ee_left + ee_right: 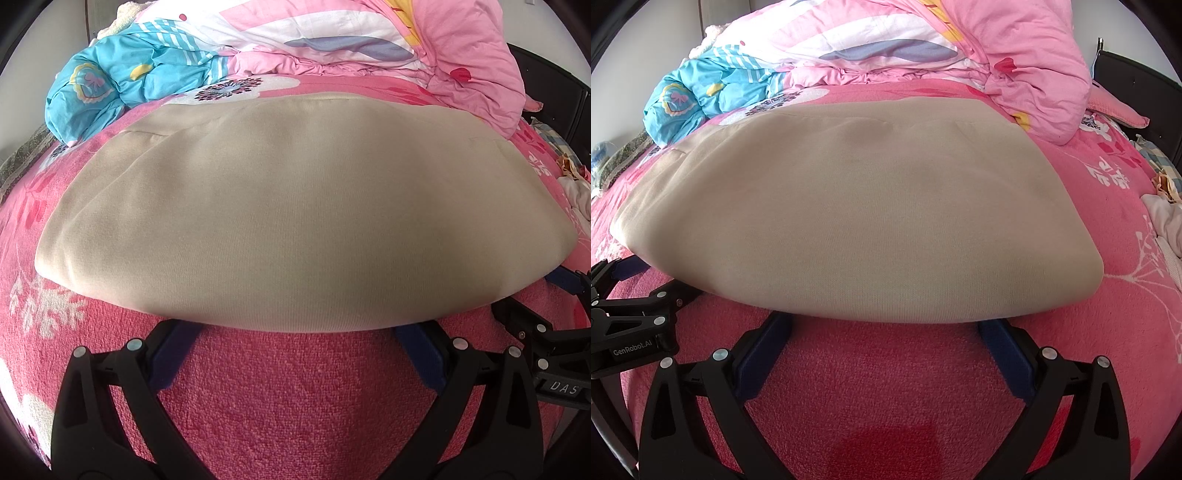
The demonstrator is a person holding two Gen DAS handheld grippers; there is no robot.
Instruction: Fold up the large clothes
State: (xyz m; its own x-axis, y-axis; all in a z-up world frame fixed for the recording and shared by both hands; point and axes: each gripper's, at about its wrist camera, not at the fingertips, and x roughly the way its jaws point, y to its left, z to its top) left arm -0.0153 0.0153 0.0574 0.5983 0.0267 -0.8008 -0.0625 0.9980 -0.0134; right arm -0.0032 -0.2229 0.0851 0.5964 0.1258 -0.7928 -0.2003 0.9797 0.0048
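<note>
Beige cloth, a folded garment (295, 206), lies flat on the pink floral blanket (288, 387) that covers the bed, with its near fold running along the blanket's front part and its far hem toward the bedding heaped at the back. The left gripper (295, 332) sits low at the garment's near edge with its jaws spread wide; the tips of its blue-padded fingers (173, 354) disappear under that fold, and nothing is pinched between them. The right gripper (886, 325) sits the same way just beside it, toward the garment's right corner, jaws equally wide, blue fingertips (1008, 350) tucked beneath the cloth edge, gripping nothing. Each camera catches the other gripper at its side, close to the same front edge. Behind the garment, along the blanket's far edge, a pink quilt (461, 48) is bunched up, with a crumpled blue printed cover (122, 81) at the far left corner. Some pale clothing (1167, 218) lies at the right edge.
</note>
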